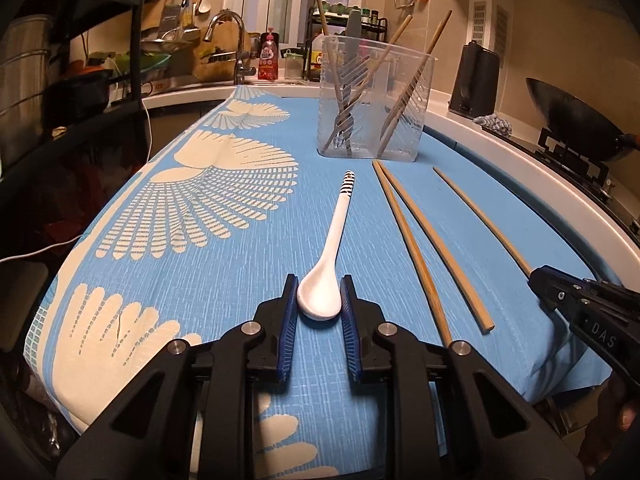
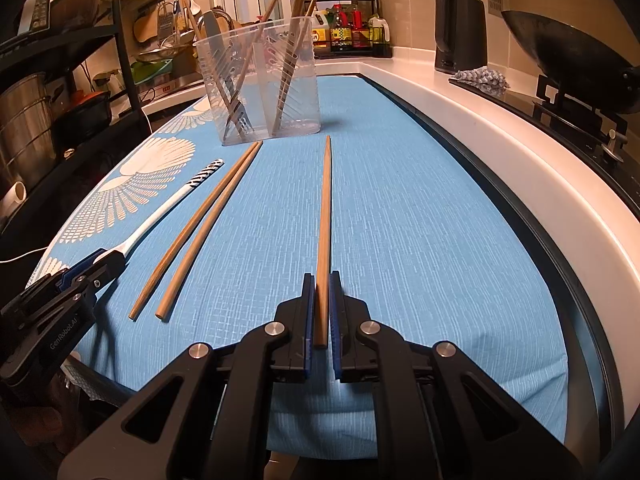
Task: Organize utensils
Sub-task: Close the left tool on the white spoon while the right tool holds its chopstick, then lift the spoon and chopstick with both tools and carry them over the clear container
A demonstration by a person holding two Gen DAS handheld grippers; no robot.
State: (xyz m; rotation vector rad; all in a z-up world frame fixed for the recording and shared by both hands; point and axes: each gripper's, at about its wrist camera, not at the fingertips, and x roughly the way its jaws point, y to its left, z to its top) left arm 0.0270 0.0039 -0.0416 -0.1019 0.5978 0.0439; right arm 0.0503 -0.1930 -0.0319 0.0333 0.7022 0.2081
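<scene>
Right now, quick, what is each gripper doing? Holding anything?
Left gripper: closed around the bowl of the white spoon, which lies on the blue cloth.
Right gripper: closed on a single chopstick.

The spoon (image 1: 326,264) lies left of two chopsticks (image 1: 428,248). A single chopstick (image 2: 324,216) lies to their right. The holder (image 1: 374,100) stands behind them on the cloth (image 1: 180,280).

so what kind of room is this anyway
A home kitchen, most likely. A sink tap stands at the far end of the counter, a wok sits on a stove at the right, and a rack of sauce bottles lines the tiled back wall.
</scene>
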